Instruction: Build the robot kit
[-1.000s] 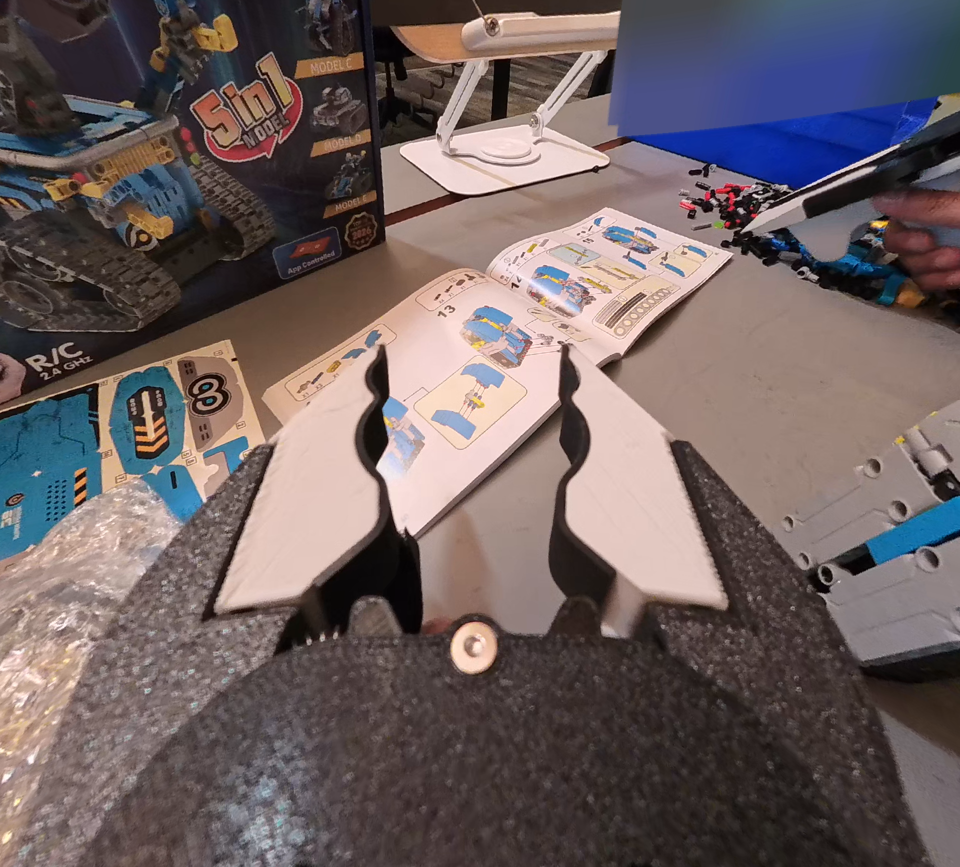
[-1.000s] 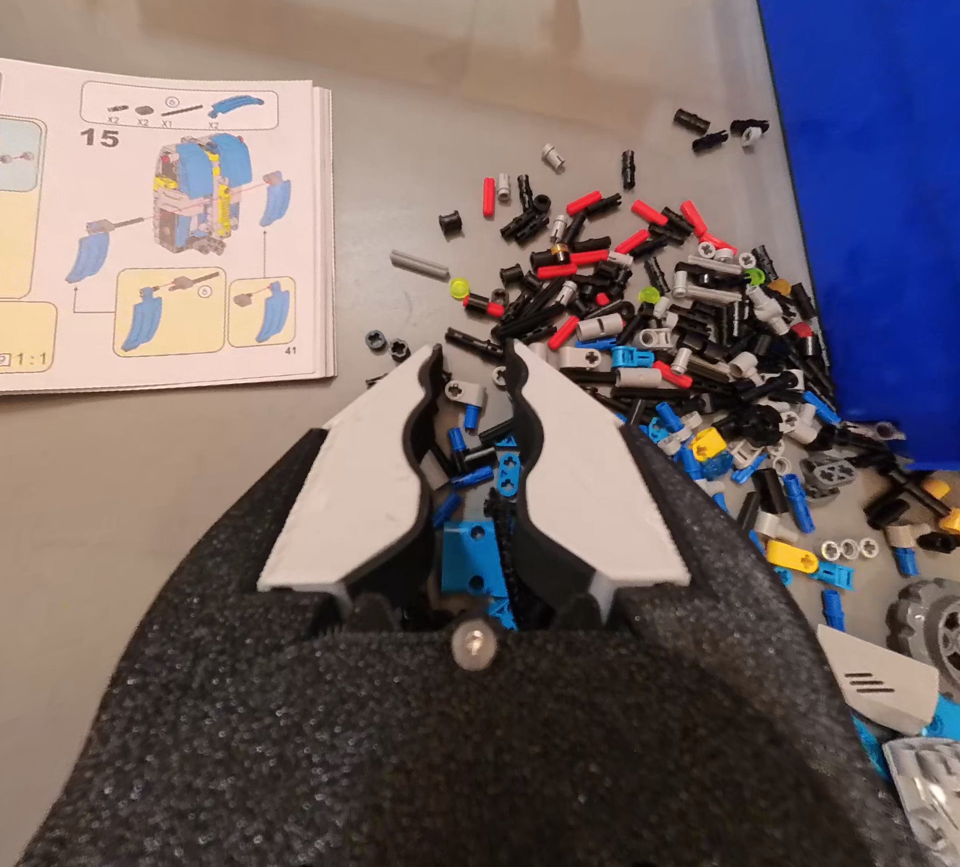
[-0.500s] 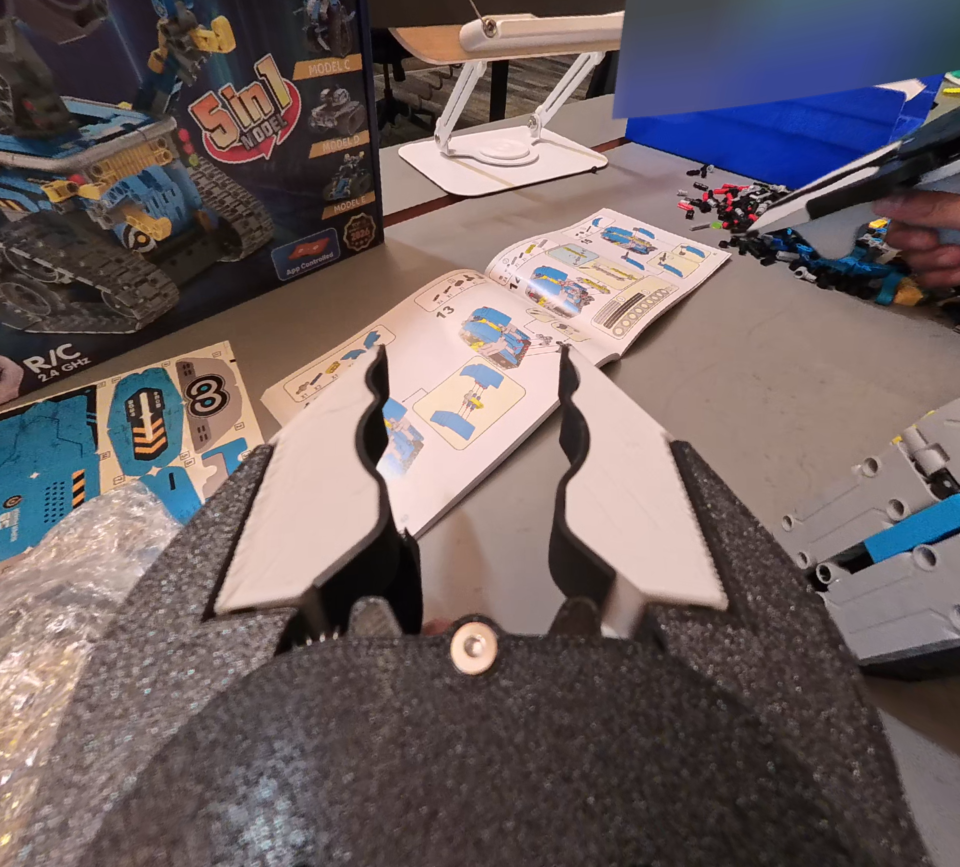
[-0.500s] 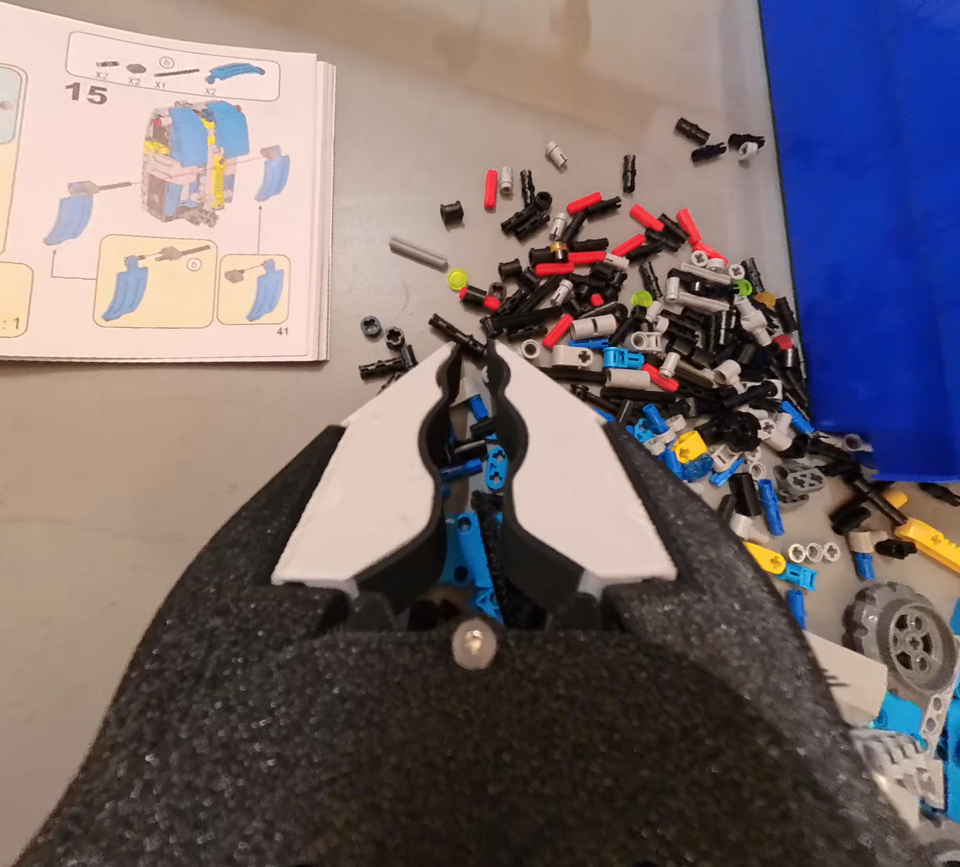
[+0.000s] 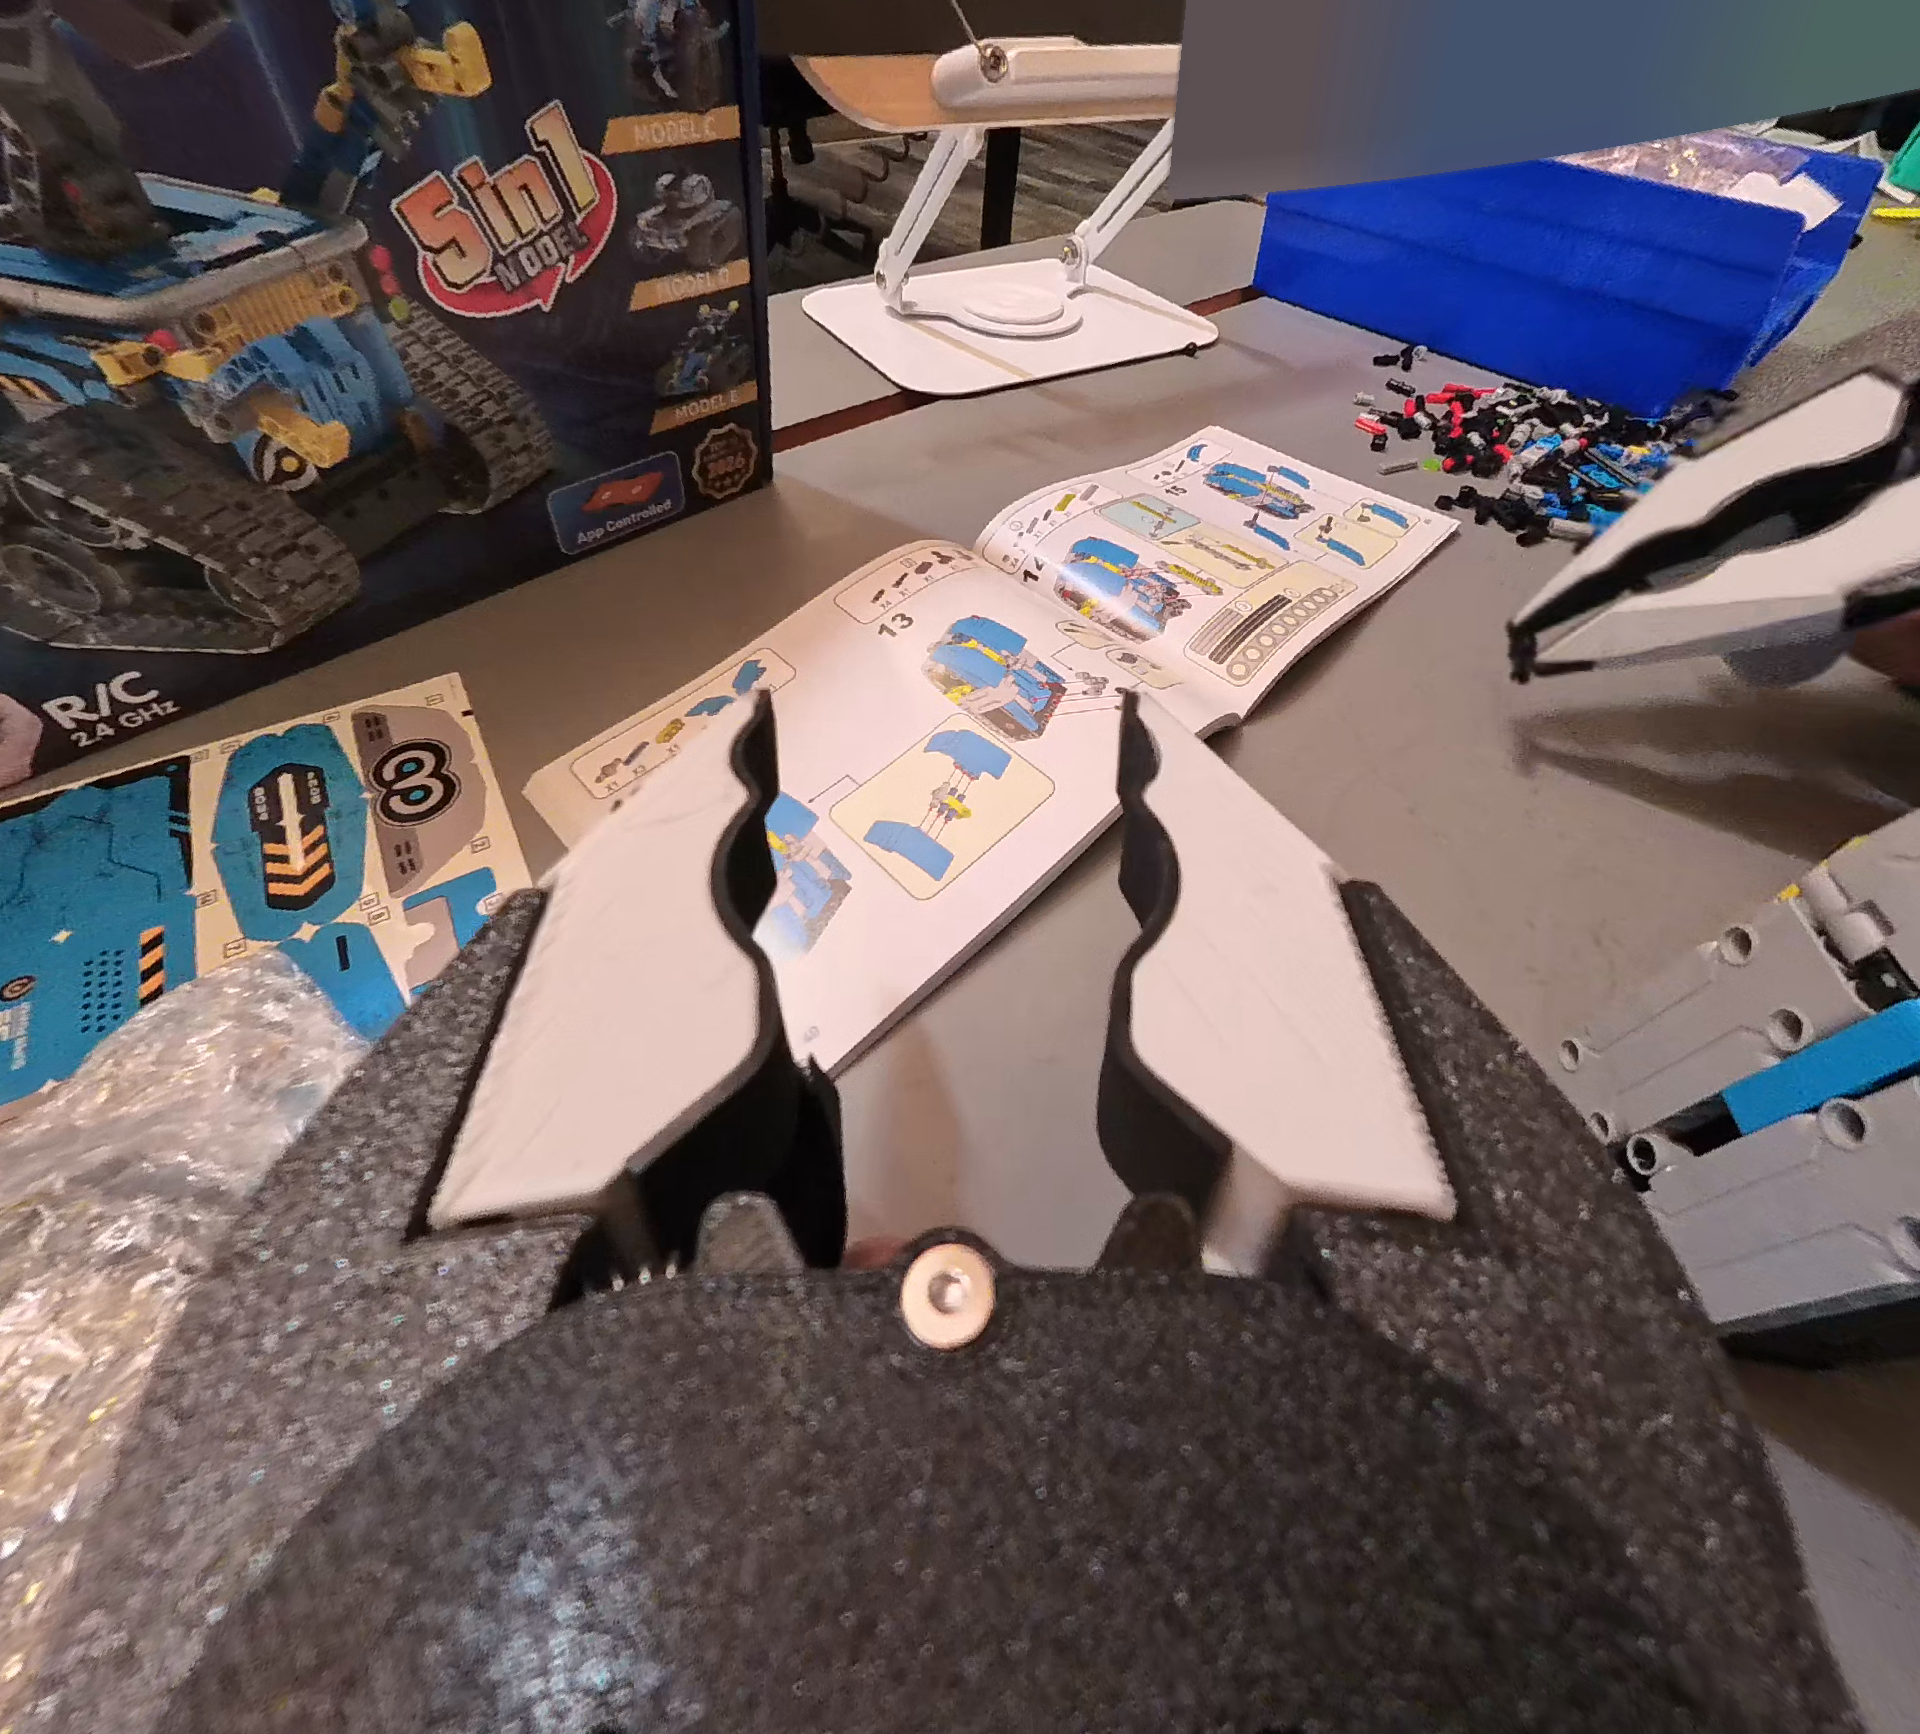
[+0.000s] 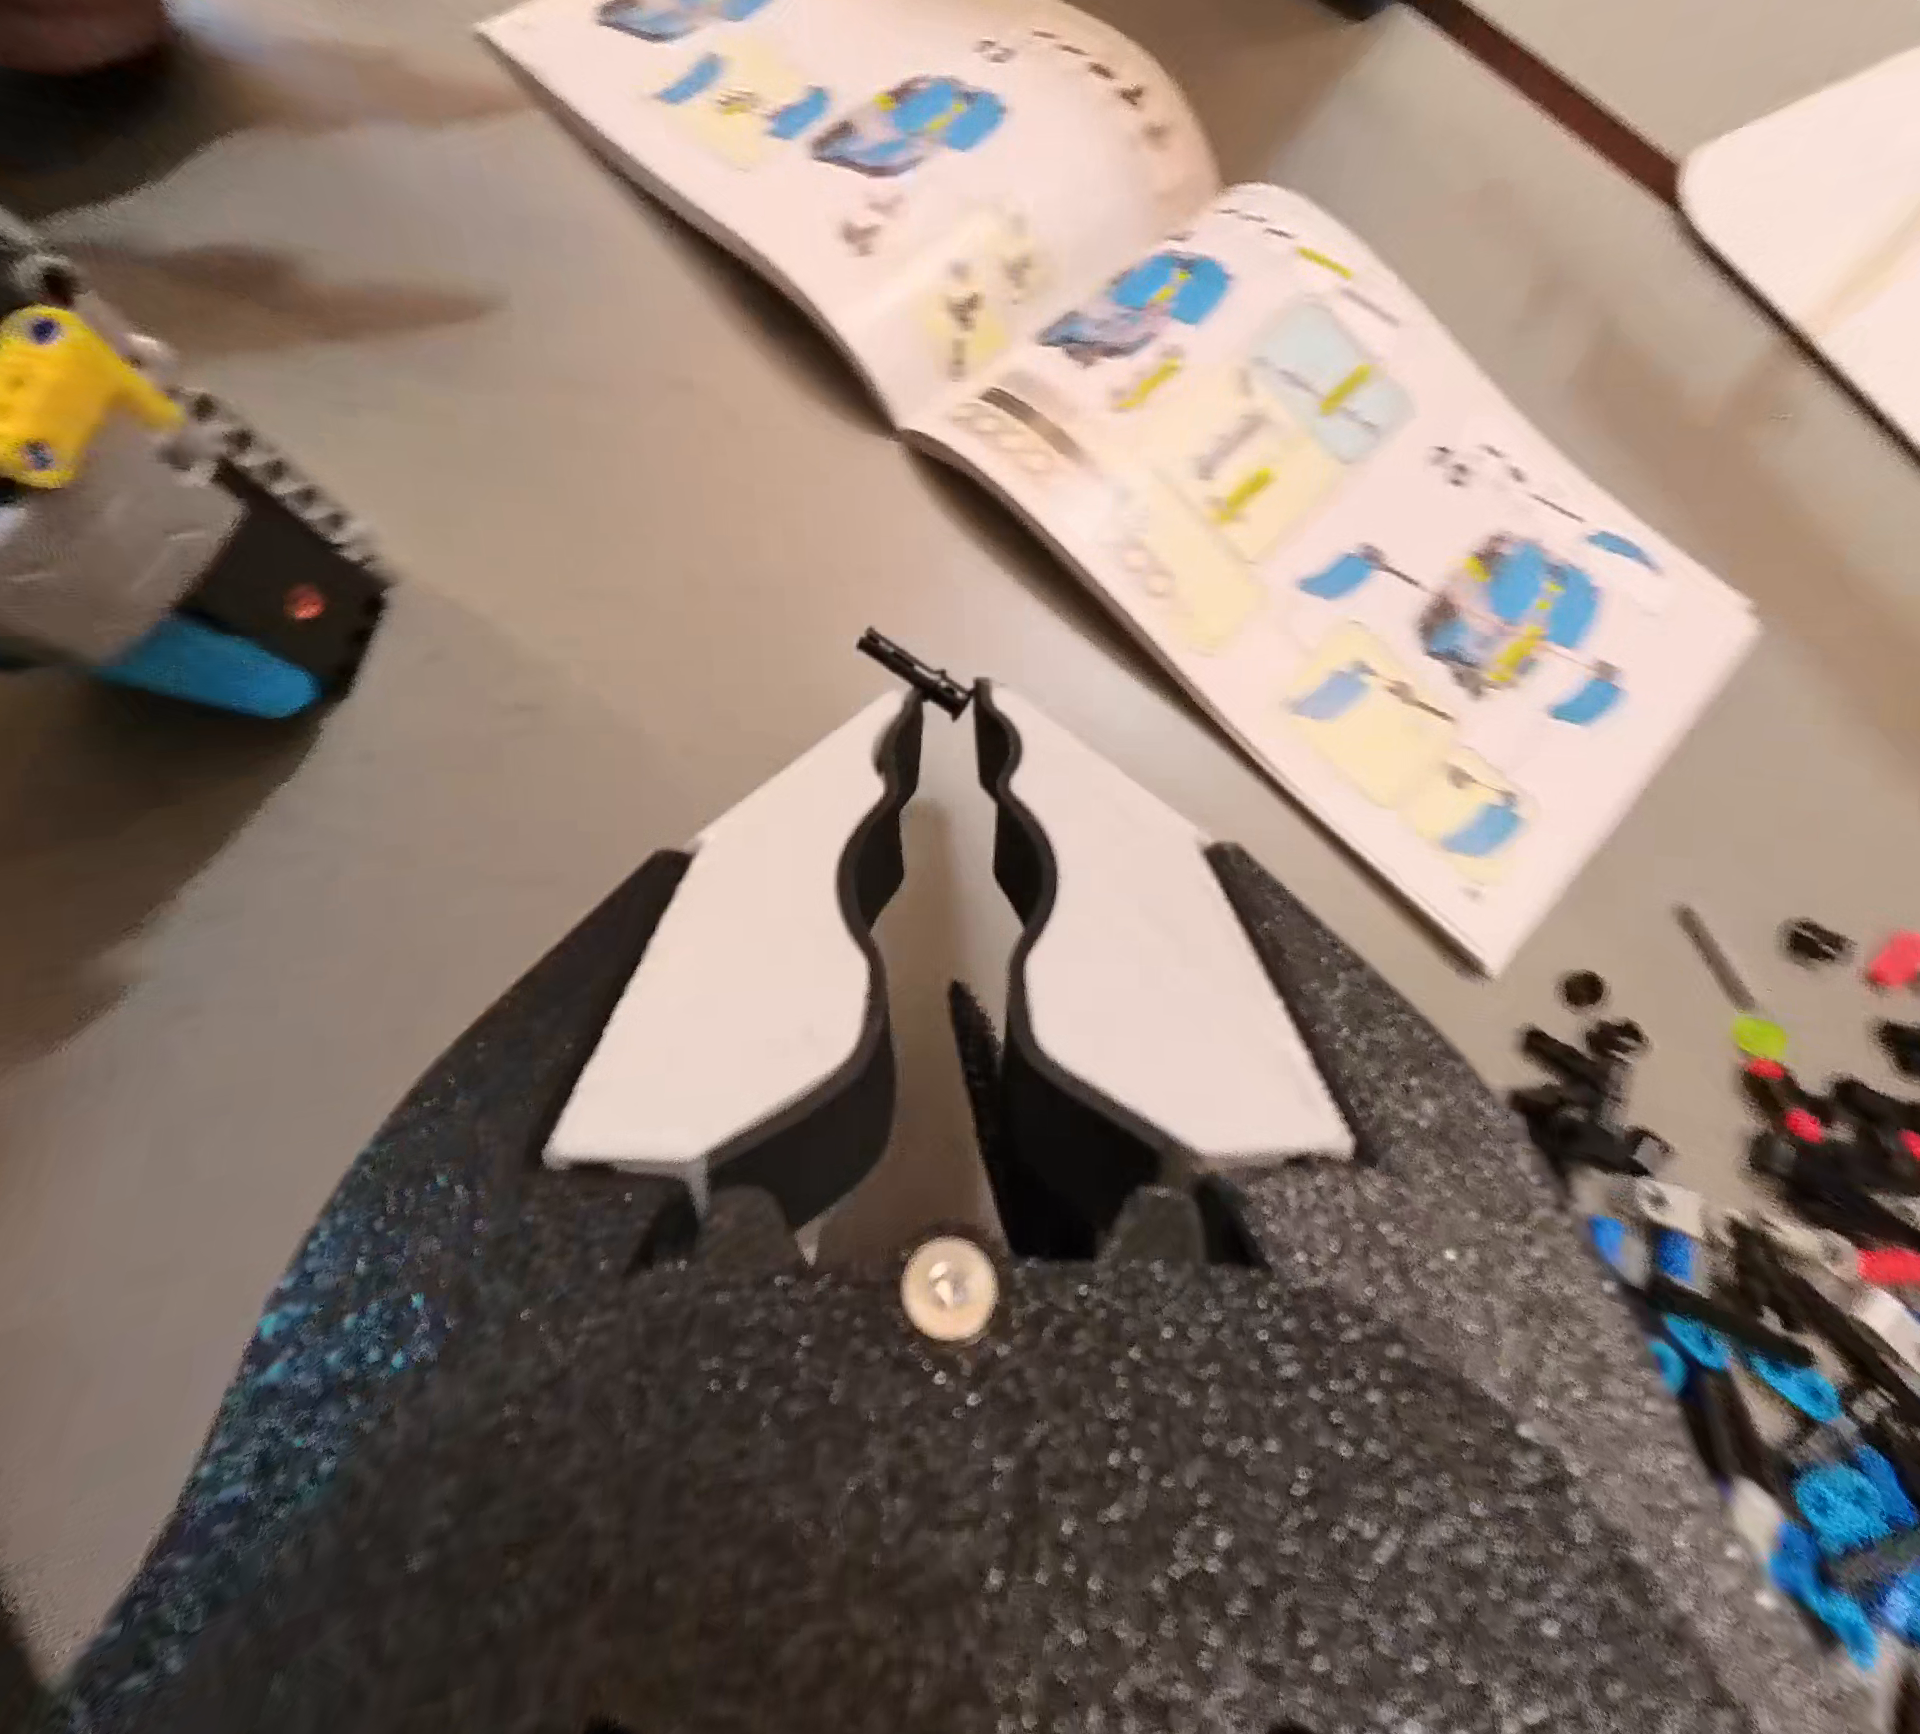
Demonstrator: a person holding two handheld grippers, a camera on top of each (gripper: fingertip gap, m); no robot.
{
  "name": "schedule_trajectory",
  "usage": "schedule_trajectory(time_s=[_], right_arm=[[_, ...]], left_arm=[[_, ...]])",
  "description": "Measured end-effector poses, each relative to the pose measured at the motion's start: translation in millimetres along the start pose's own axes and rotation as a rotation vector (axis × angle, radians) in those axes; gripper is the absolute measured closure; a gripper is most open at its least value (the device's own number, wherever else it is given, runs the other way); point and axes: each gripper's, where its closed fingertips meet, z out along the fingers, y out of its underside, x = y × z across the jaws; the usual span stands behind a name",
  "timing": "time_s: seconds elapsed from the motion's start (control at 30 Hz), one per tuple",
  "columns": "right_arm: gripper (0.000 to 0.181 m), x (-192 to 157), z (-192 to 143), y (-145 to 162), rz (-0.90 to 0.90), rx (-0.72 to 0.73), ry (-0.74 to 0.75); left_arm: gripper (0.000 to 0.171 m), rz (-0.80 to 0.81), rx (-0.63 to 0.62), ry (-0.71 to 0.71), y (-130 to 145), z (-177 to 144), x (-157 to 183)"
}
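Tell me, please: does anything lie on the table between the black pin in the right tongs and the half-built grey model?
Nothing visible does. The right tongs hold the black pin at their tips, above bare table. The half-built model sits off to their left; the open booklet lies on the other side.

Both tools share one build: the left gripper (image 5: 940, 728) has a rounded body of black speckled foam-like material, with a single silver screw (image 5: 945, 1294) set in the middle of its front edge. From that body spring two flat light-grey fingers (image 5: 613, 988), wedge-shaped and tapering forward, each lined on its inner face with a wavy black pad. The right gripper (image 6: 948, 699) looks the same, with a matching silver screw (image 6: 948, 1289), pale fingers (image 6: 1153, 988) and scalloped black linings.
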Motion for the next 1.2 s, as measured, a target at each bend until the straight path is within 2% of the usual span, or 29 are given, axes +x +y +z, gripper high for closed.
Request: schedule_trajectory(time_s=[0.17,0.3,0.43,0.5,0.6,0.7,0.83,0.97,1.2], right_arm=[[0.172,-24.0,4.9,10.3,-0.022,-0.052,-0.128],[0.171,-25.5,10.3,23.0,-0.057,-0.101,-0.118],[0.158,-17.3,5.6,22.2,-0.035,-0.085,-0.102],[0.155,0.5,-5.3,17.9,-0.014,-0.059,-0.064],[0.155,62.9,-27.8,16.8,0.089,-0.031,0.123],[0.156,121.7,-43.1,42.5,0.269,-0.091,0.288],[0.156,125.2,-39.5,58.7,0.353,-0.090,0.230],[0.156,137.1,-36.2,72.0,0.307,-0.151,0.328],[0.169,137.0,-33.9,78.0,0.333,-0.173,0.311]], left_arm=[[0.105,-0.001,-0.007,0.002,0.9,0.8,0.3],[0.105,0.002,-0.011,0.004,1.5,1.3,0.8],[0.105,0.003,-0.012,0.003,1.7,1.5,0.7],[0.105,0.002,-0.010,0.003,1.3,1.1,0.6],[0.106,-0.001,-0.008,0.006,1.1,0.9,0.8],[0.105,-0.004,-0.013,0.008,1.8,1.4,0.7],[0.106,-0.007,-0.011,0.012,1.6,1.2,0.8],[0.106,-0.012,-0.013,0.014,2.0,1.2,0.6],[0.106,-0.008,-0.015,0.016,2.2,1.3,1.2]])
